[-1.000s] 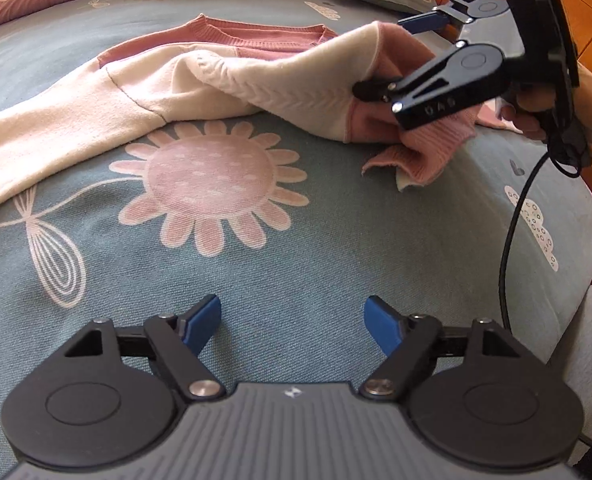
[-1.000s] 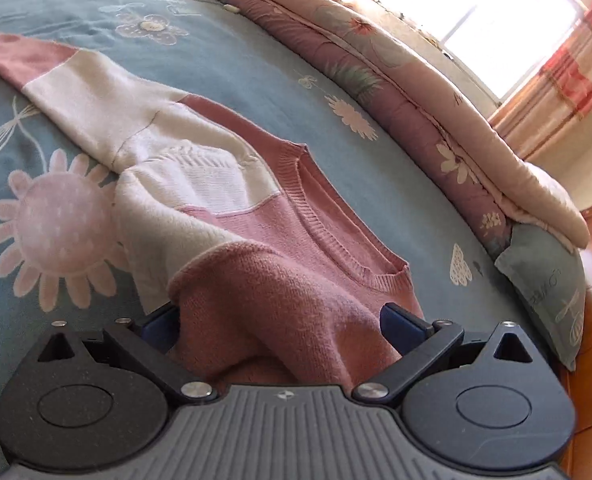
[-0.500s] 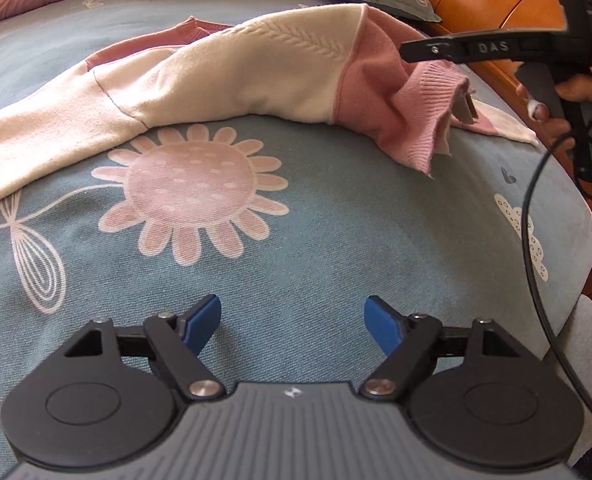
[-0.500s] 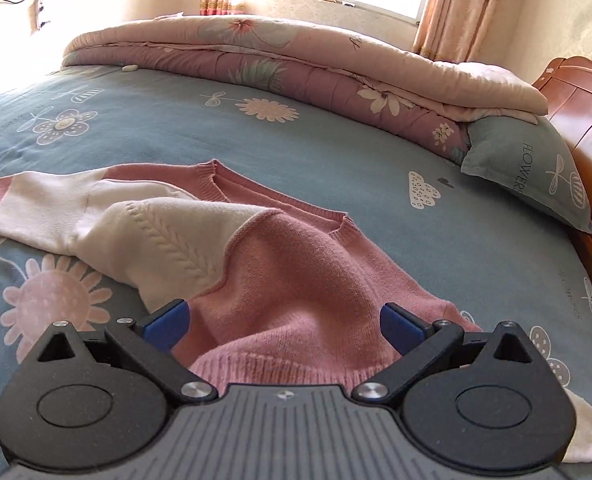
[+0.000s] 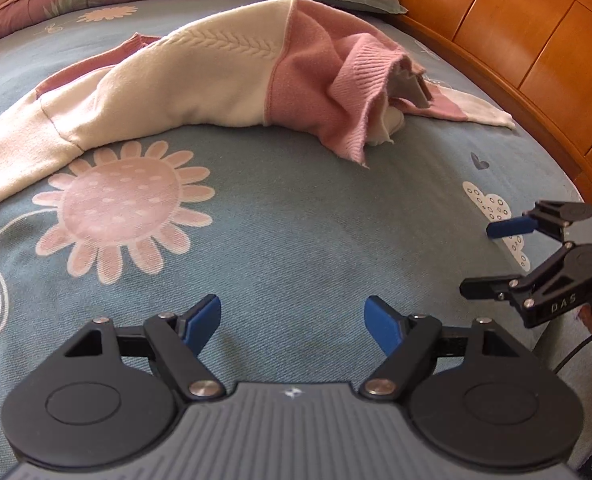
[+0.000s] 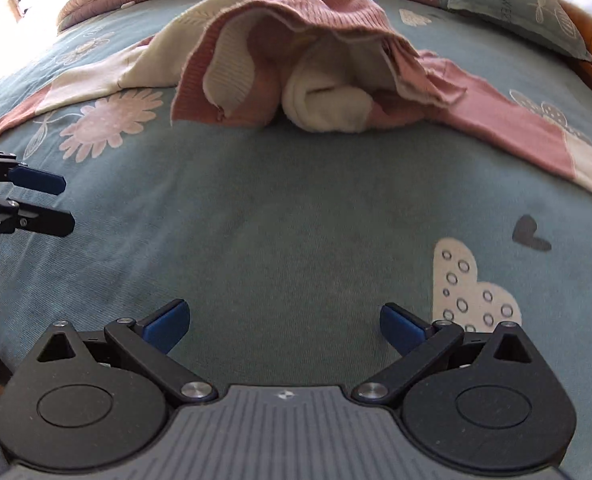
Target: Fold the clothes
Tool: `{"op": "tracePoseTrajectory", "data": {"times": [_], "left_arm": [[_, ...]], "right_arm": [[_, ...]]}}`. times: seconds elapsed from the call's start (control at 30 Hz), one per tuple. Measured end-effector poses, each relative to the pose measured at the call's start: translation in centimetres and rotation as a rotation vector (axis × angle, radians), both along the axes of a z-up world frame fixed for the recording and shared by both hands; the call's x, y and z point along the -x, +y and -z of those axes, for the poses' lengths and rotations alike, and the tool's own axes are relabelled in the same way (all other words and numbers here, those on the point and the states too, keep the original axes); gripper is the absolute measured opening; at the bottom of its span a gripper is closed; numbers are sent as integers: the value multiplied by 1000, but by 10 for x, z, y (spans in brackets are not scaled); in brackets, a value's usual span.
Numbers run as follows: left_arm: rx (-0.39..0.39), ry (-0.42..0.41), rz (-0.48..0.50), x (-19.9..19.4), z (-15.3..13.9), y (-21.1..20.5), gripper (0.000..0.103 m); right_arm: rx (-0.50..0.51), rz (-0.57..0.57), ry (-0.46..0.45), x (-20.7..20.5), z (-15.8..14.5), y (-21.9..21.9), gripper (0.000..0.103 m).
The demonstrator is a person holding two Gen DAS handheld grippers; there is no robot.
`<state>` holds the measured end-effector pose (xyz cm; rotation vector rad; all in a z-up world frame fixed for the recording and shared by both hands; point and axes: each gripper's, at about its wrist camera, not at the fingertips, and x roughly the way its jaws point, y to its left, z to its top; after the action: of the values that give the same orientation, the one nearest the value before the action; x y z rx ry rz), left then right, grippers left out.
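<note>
Fingers of both my grippers stand apart, empty, over bare bedspread; my right gripper has released the pink-and-cream sweater, now heaped beyond.

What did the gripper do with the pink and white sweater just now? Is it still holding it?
No. A second ago the right gripper was clamped on the sweater's pink part, lifting it. It has let go and pulled back toward the near edge of the bed, jaws open and empty. The sweater now lies bunched on the blue bedsheet. The left gripper stayed open and empty, only drifting a little.
</note>
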<state>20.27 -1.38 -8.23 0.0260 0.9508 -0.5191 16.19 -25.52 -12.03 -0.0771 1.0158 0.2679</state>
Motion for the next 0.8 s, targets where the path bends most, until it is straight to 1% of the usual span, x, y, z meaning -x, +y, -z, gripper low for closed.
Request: {"op": "tracePoseTrajectory", "data": {"times": [0.13, 0.27, 0.33, 0.47, 0.53, 0.57, 0.63, 0.67, 0.7, 0.73, 0.8], "left_arm": [[-21, -81, 28, -6, -10, -27, 77], [-36, -124, 58, -19, -14, -55, 76], [-49, -138, 61, -27, -14, -68, 73], [-77, -164, 58, -42, -16, -90, 63], [-86, -176, 46, -49, -19, -97, 52], [-90, -183, 39, -53, -20, -101, 49], [-78, -198, 23, -59, -23, -103, 45], [-74, -204, 16, -62, -24, -105, 44], [-74, -204, 10, -65, -24, -107, 42], [-74, -203, 6, -67, -23, -108, 38], [-77, -199, -4, -73, -20, -111, 35]], "right_arm": [[-1, 22, -36, 10, 5, -7, 103], [-10, 49, -55, 10, 6, -8, 103], [-28, 65, -75, 12, 6, -11, 103], [-47, 70, -114, 18, 8, -14, 103], [-37, 55, -132, 20, 10, -13, 103], [-35, 50, -138, 21, 10, -13, 103], [-40, 44, -146, 22, 10, -15, 103], [-43, 41, -150, 22, 10, -15, 103], [-44, 38, -154, 22, 10, -16, 103], [-43, 35, -157, 22, 10, -15, 103], [-43, 32, -164, 22, 10, -15, 103]]}}
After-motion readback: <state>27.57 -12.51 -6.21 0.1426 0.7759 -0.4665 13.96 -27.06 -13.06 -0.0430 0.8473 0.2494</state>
